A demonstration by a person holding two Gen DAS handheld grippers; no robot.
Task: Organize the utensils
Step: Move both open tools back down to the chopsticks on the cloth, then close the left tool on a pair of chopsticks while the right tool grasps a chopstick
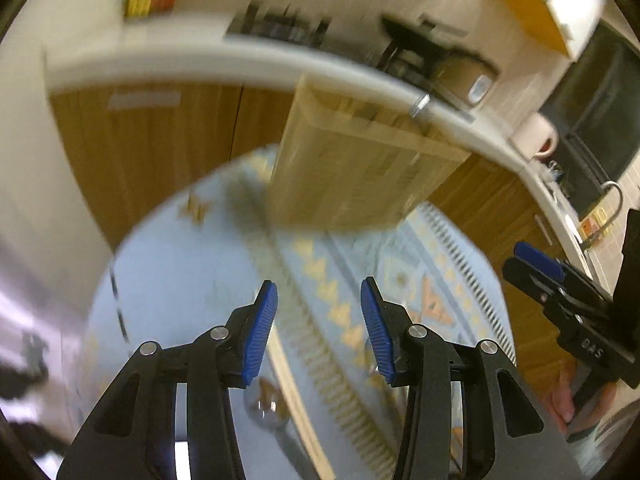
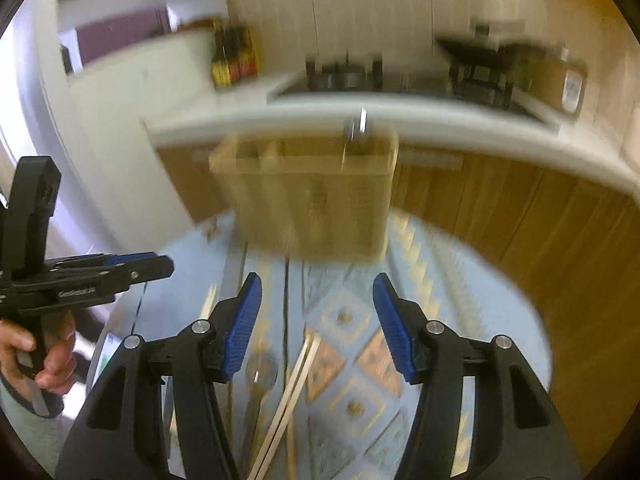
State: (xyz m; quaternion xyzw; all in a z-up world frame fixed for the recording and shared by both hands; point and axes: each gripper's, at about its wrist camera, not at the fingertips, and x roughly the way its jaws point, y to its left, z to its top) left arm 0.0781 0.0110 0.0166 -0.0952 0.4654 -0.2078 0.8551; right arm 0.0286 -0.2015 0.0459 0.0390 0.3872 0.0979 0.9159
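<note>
A wooden utensil holder [image 1: 356,168] with compartments stands at the far side of a round table with a blue patterned cloth [image 1: 180,264]; it also shows in the right wrist view [image 2: 312,196], with a metal utensil [image 2: 356,128] sticking out of its right compartment. A metal spoon [image 1: 266,404] and a pale chopstick [image 1: 296,392] lie on the cloth below my left gripper [image 1: 318,328], which is open and empty. My right gripper [image 2: 316,324] is open and empty above a spoon [image 2: 260,372] and chopsticks [image 2: 292,396]. Both views are motion-blurred.
A white kitchen counter [image 2: 400,120] with wooden cabinet fronts [image 2: 540,232] runs behind the table. On it are a stove with a pan [image 1: 416,40], bottles [image 2: 234,56] and a white mug [image 1: 536,136]. The other gripper shows at each view's side [image 1: 560,292] [image 2: 100,276].
</note>
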